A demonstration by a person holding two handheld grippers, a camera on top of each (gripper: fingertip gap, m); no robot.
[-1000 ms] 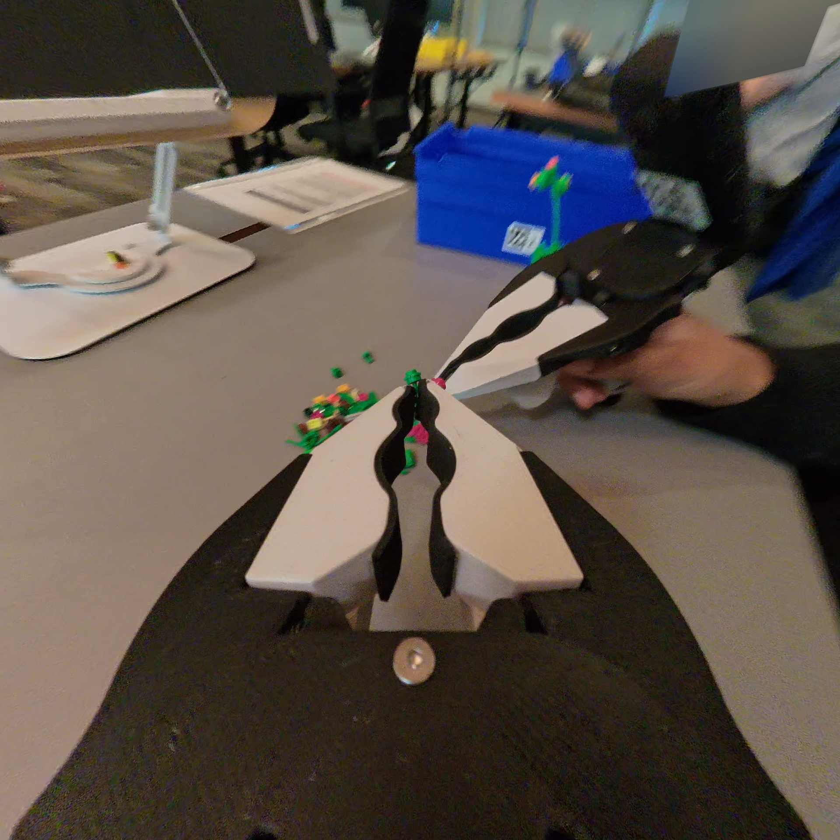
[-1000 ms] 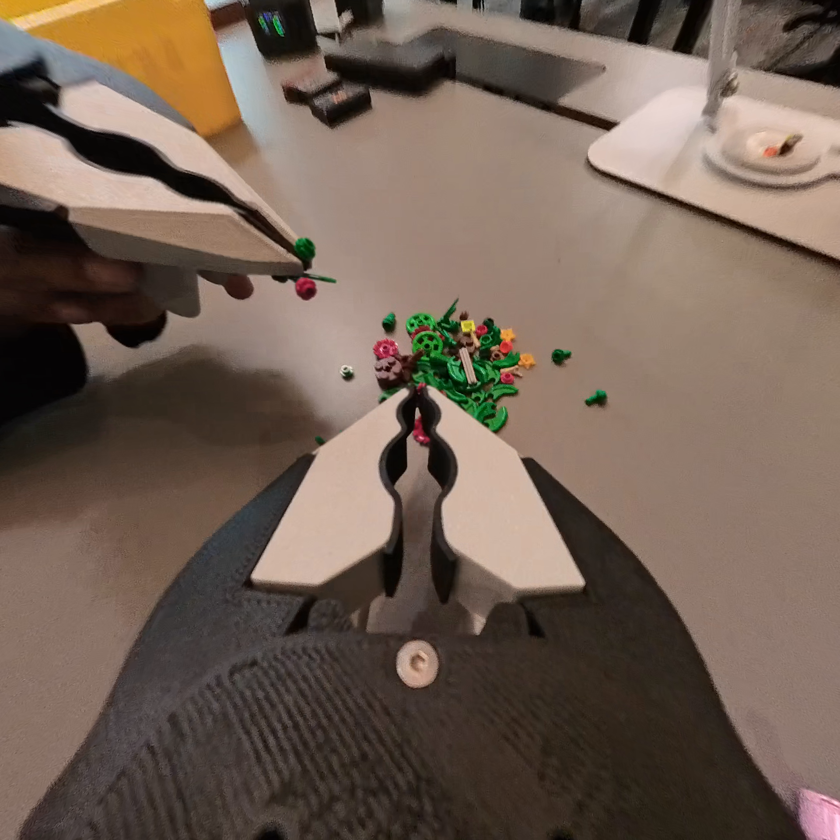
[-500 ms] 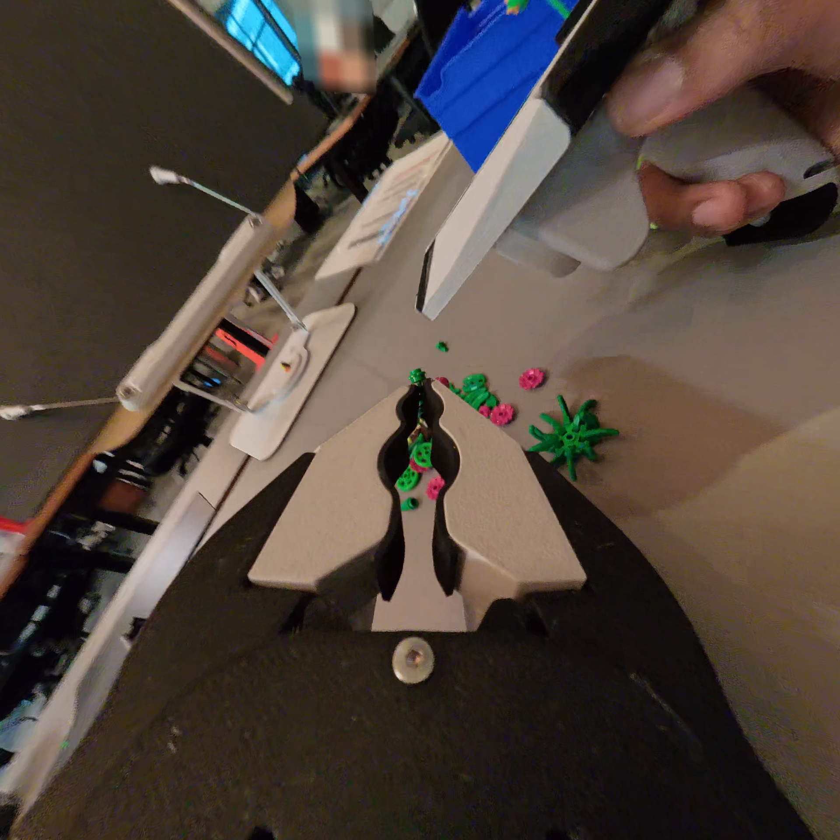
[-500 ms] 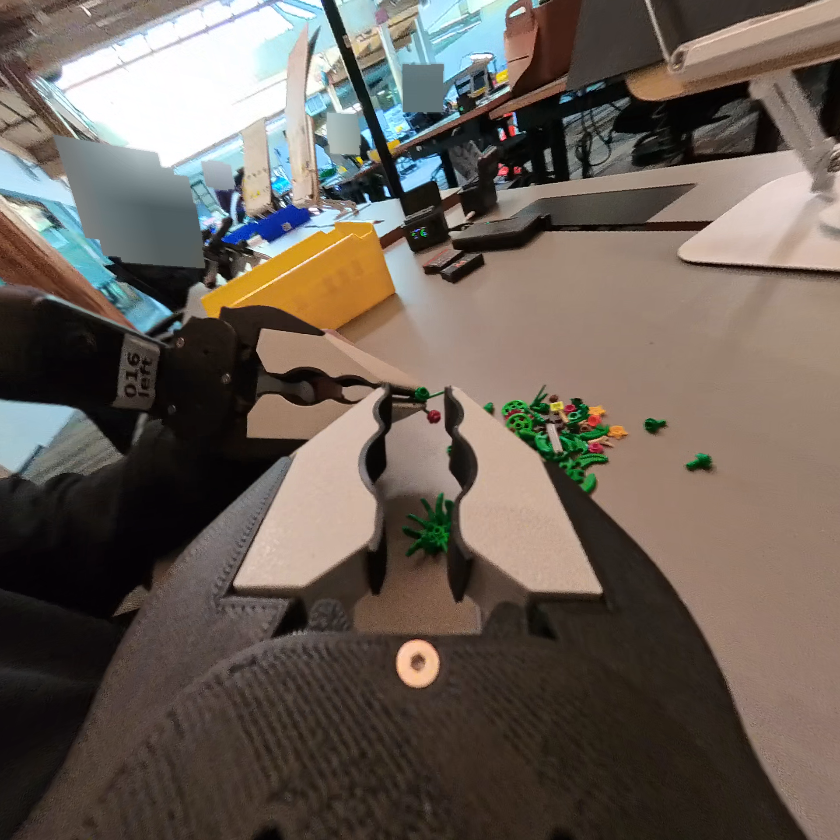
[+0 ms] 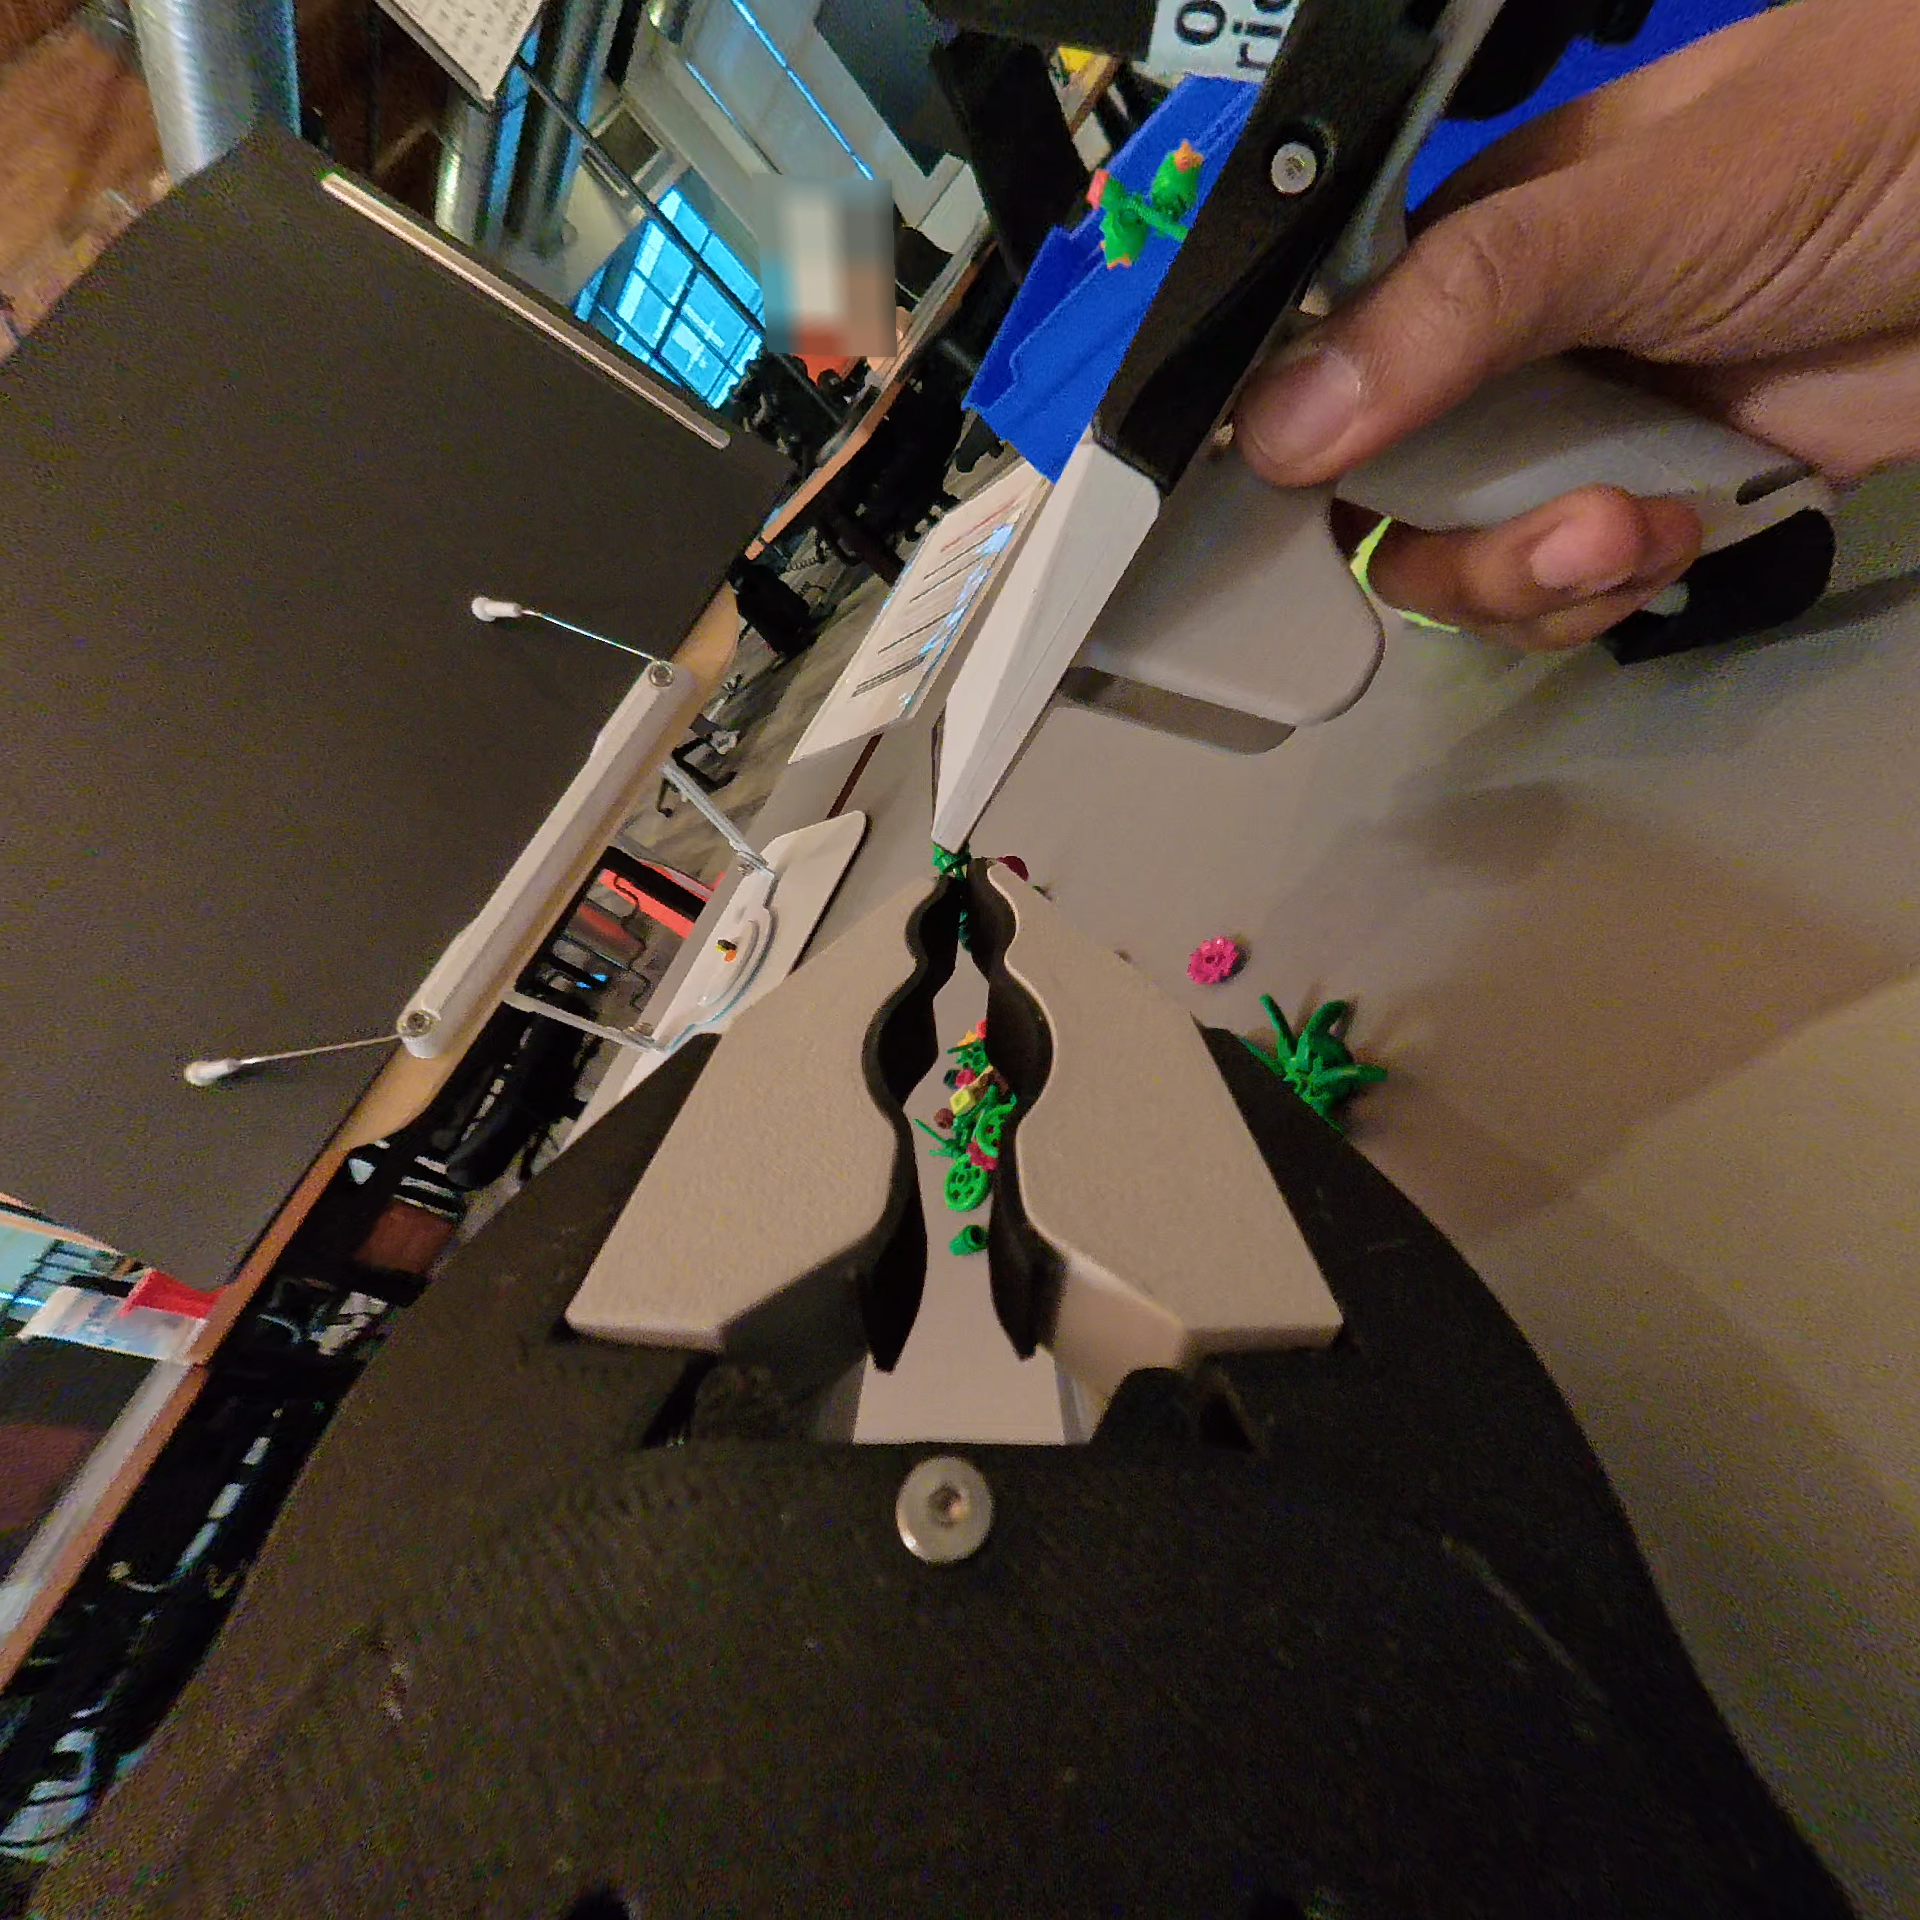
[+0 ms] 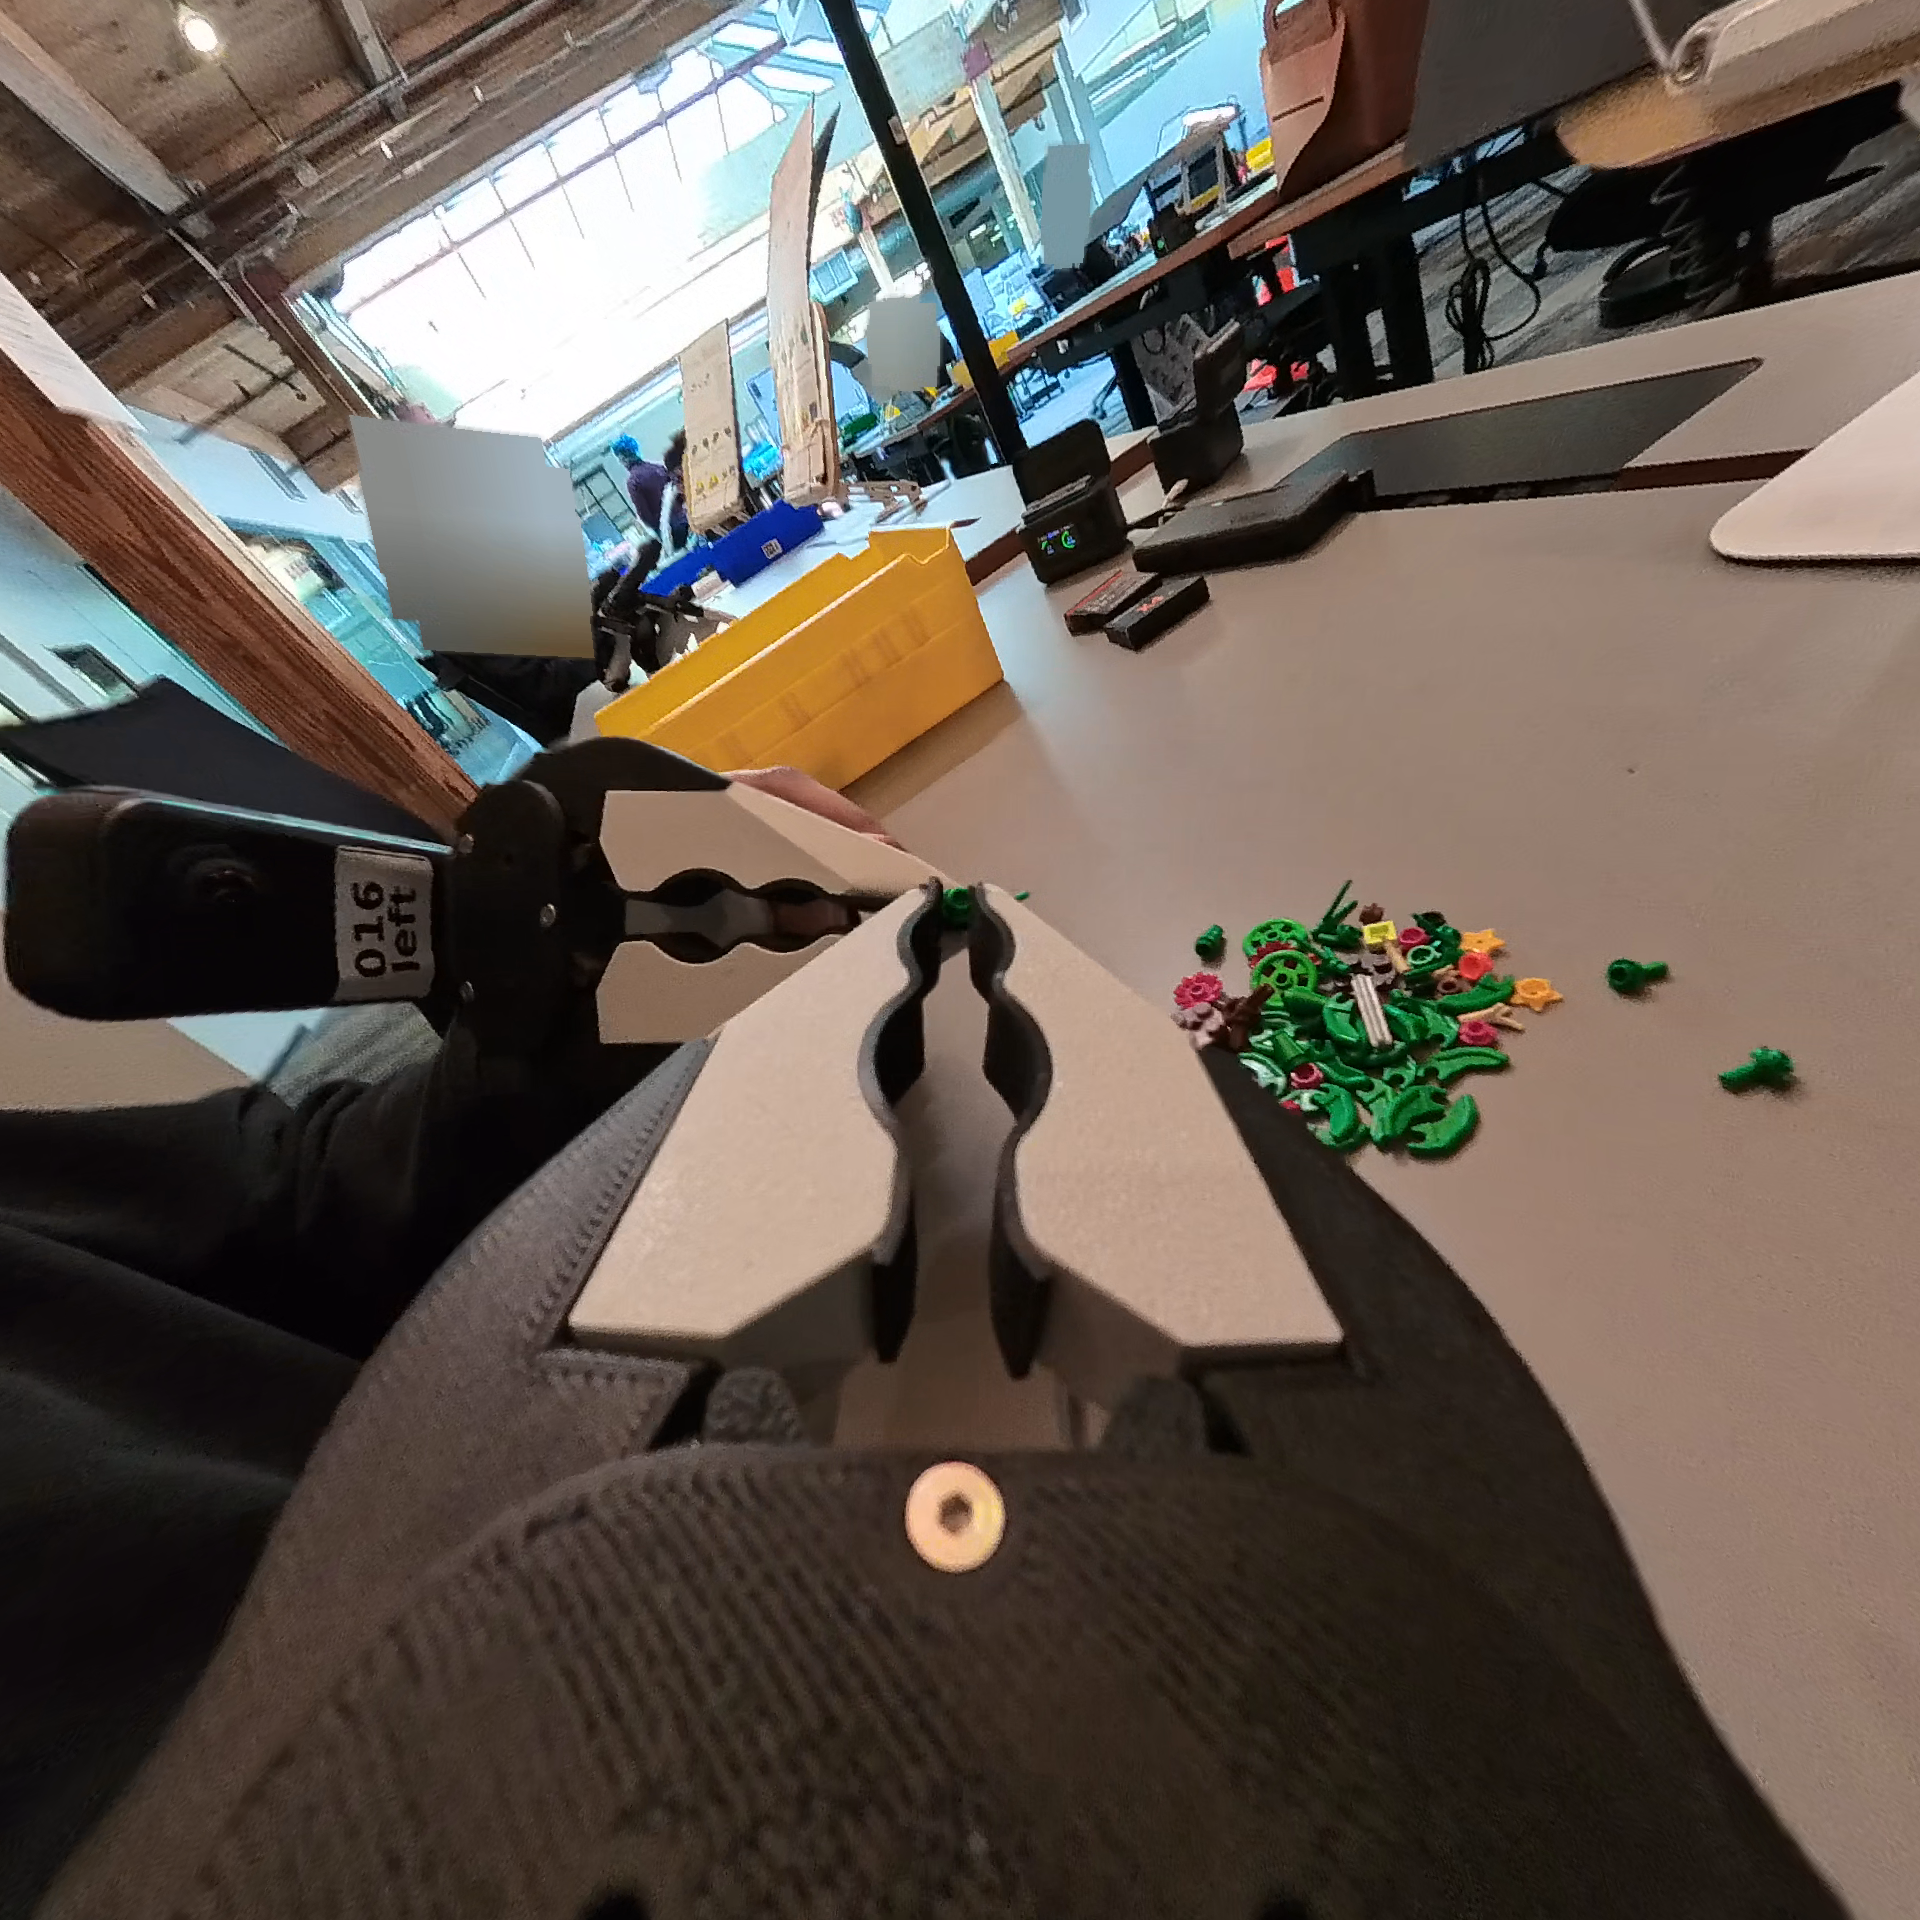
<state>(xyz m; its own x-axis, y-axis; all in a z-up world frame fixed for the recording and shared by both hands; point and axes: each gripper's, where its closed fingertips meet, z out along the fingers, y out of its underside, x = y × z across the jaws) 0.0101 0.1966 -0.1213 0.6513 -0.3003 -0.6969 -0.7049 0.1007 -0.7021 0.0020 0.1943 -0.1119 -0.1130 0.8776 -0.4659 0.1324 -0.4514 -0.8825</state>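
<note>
The left gripper (image 5: 958, 885) pinches a thin green stem piece (image 5: 952, 864) at its nearly closed tips, held above the grey table (image 6: 1455, 727). The right gripper (image 6: 956, 906), gripped by a hand (image 5: 1621, 312), meets it tip to tip, fingers pressed around a small green stud (image 6: 956, 904). A pile of green and pink toy pieces (image 6: 1361, 1029) lies just beside, near a yellow bin (image 6: 831, 665).
</note>
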